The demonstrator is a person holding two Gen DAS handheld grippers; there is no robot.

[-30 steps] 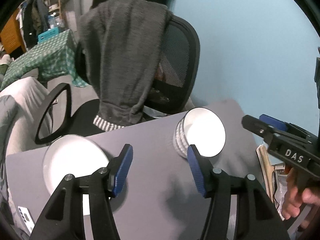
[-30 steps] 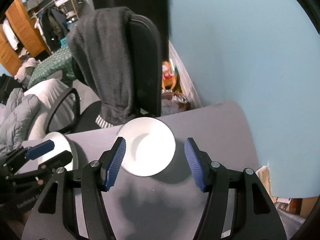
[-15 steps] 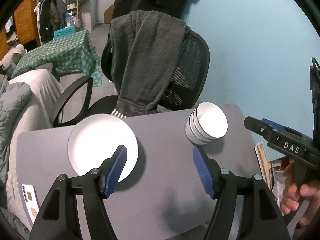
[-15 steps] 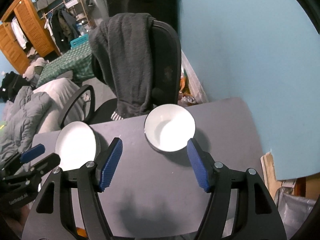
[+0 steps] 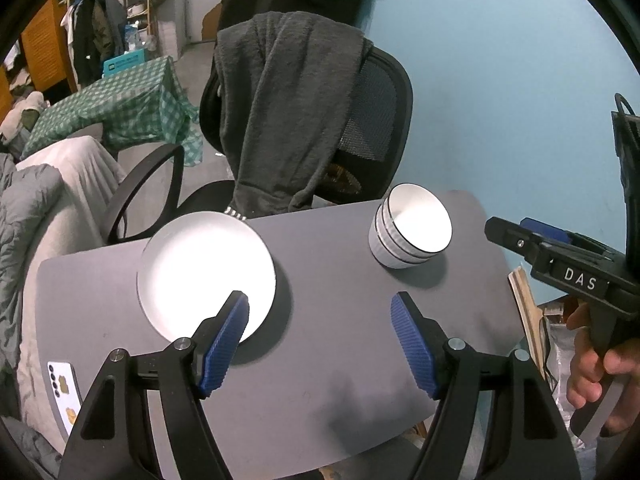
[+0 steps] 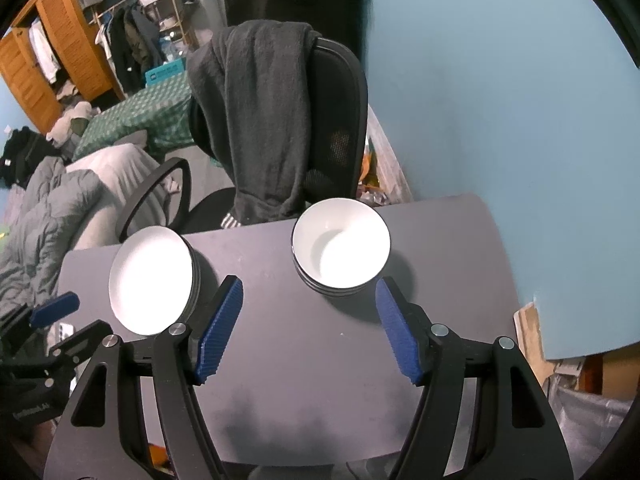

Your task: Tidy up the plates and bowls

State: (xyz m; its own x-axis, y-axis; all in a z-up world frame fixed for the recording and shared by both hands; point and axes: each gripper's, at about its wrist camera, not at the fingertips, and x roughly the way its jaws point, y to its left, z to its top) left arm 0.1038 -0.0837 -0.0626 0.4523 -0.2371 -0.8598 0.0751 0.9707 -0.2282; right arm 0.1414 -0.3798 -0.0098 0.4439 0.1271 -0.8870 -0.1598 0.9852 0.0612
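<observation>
- Left gripper (image 5: 320,340) hovers above the grey table (image 5: 340,360), jaws wide apart, holding nothing
- Right gripper (image 6: 308,324) likewise spread wide and empty
- Stack of white plates (image 5: 206,274) sits on the table's left side
- Stack of ribbed white bowls (image 5: 410,232) sits well apart on the right, the top bowl empty
- Behind the table, a chair (image 5: 376,120) draped with a dark garment

We are pulling both grippers back and up from the grey table (image 5: 320,360). In the left wrist view the plates (image 5: 206,274) and the stack of bowls (image 5: 410,236) are shrinking toward mid-frame, and the phone (image 5: 64,390) is coming into the lower left. The right gripper (image 6: 308,328) is drawing off the bowls (image 6: 340,246), now beyond its fingertips.
</observation>
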